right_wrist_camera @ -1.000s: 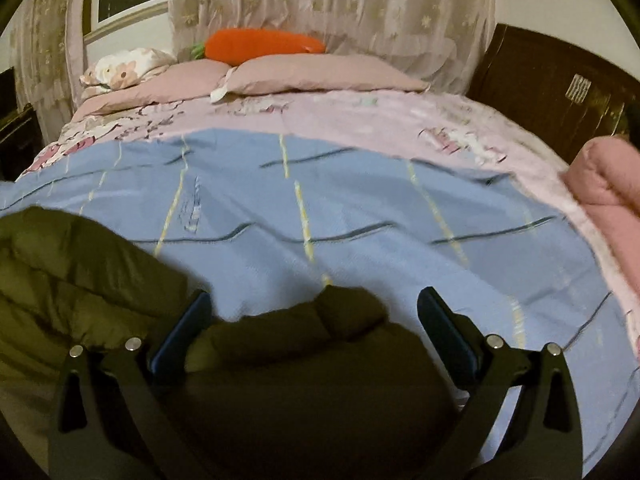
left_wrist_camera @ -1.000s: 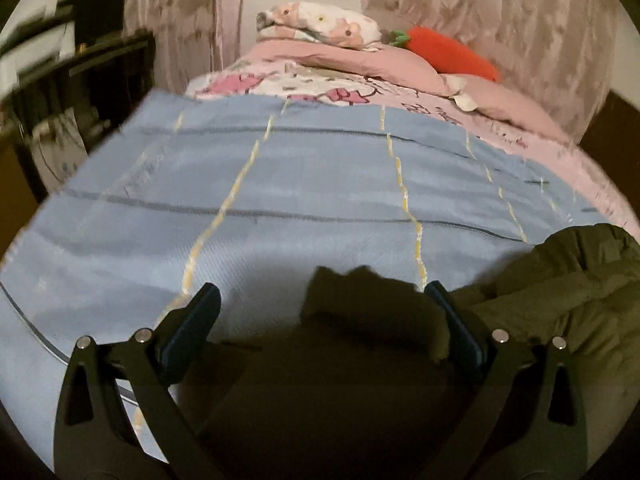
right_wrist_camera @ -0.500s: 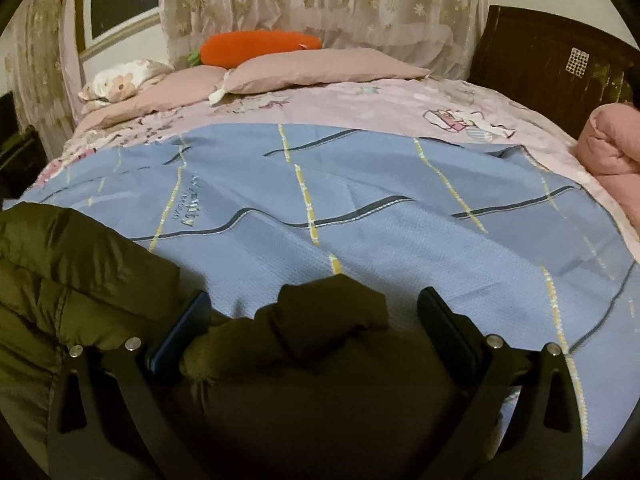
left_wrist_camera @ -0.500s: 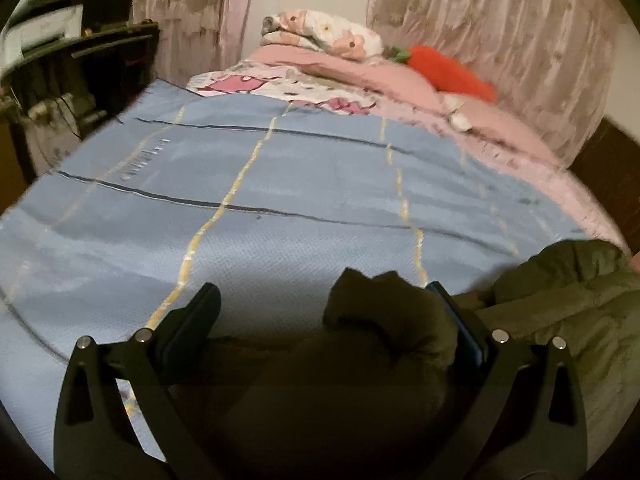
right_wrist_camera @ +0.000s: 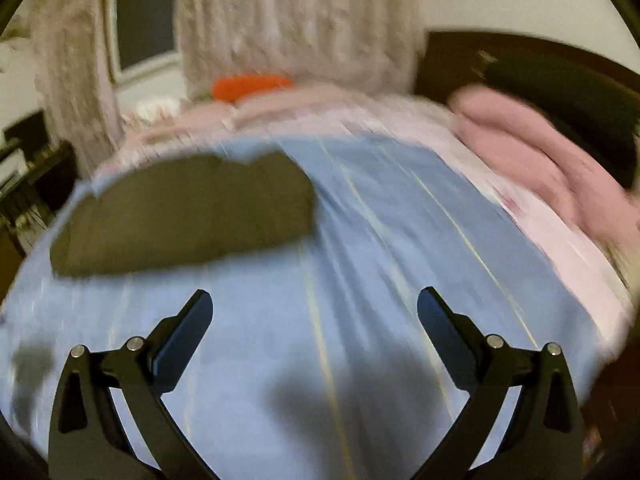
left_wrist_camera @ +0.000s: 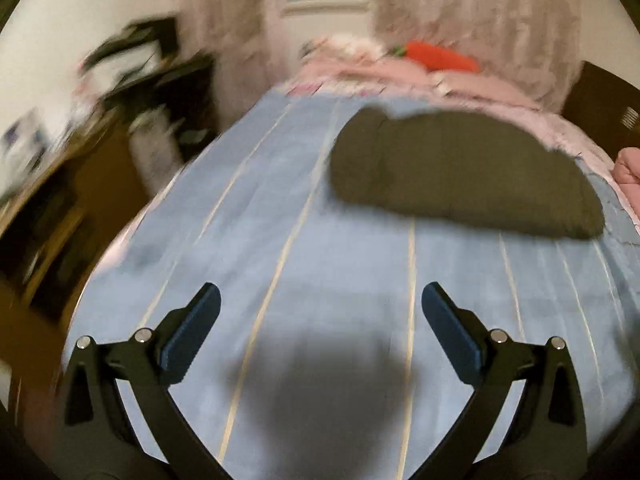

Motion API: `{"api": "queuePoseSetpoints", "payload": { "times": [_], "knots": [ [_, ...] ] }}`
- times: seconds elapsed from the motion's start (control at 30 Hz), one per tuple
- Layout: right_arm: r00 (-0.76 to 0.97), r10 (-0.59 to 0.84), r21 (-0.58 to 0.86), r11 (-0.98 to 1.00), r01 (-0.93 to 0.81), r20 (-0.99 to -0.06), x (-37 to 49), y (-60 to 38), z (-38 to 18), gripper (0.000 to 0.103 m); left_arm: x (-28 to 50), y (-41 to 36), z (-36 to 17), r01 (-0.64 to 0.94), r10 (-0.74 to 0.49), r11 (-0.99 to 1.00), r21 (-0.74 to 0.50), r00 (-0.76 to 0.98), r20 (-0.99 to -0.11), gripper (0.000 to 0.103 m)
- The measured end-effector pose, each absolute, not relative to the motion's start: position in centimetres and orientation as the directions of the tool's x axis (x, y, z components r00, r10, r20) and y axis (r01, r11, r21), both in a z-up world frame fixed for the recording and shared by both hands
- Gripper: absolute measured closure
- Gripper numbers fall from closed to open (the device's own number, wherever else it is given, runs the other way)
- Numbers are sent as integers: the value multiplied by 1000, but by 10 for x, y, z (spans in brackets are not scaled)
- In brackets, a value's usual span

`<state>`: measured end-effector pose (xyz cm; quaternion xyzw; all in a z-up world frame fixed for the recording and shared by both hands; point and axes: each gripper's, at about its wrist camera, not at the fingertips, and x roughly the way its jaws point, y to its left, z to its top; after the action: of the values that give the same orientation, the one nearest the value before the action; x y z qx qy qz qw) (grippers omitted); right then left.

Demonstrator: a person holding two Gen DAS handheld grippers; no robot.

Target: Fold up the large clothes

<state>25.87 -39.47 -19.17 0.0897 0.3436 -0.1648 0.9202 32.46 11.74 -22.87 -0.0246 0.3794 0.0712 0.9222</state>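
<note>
A dark olive padded jacket (left_wrist_camera: 460, 172) lies as a folded bundle on the blue striped bedspread (left_wrist_camera: 320, 272), far ahead and to the right in the left wrist view. The right wrist view shows the same jacket (right_wrist_camera: 188, 216) ahead on the left. My left gripper (left_wrist_camera: 320, 316) is open above bare bedspread, well short of the jacket, with nothing between its fingers. My right gripper (right_wrist_camera: 314, 316) is open too, above the blue bedspread (right_wrist_camera: 360, 280) and apart from the jacket. Both views are motion-blurred.
Pink pillows and an orange carrot plush (left_wrist_camera: 440, 56) lie at the head of the bed. A folded pink quilt (right_wrist_camera: 540, 152) sits at the bed's right side by a dark wooden board (right_wrist_camera: 560, 80). Dark furniture (left_wrist_camera: 120, 120) stands left of the bed. Curtains hang behind.
Both grippers have let go of the jacket and pulled back and up. The jacket, earlier between the fingers, now lies far ahead on the bedspread.
</note>
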Motion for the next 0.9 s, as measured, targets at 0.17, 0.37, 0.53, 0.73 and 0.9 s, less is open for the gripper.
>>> {"api": "queuePoseSetpoints", "payload": {
  "times": [0.17, 0.37, 0.53, 0.73, 0.9],
  "knots": [
    [635, -194, 118, 902, 416, -748, 163, -372, -162, 1, 220, 120, -202, -238, 143, 971, -15, 632, -762, 2],
    [679, -243, -24, 949, 315, -693, 129, -295, -77, 1, 140, 81, -122, -133, 84, 991, -21, 731, -677, 2],
    [733, -256, -22, 950, 313, -630, 83, -252, -24, 1, 96, 46, -68, -101, 35, 993, -63, 755, -655, 2],
    [800, -191, 29, 967, 252, -569, 48, -222, 30, 1, 63, 10, -9, -30, -19, 997, -71, 794, -607, 2],
    [824, -195, 59, 962, 265, -532, 38, -215, 56, 1, 53, -4, 25, -29, -9, 998, -58, 829, -559, 2]
  ]
}}
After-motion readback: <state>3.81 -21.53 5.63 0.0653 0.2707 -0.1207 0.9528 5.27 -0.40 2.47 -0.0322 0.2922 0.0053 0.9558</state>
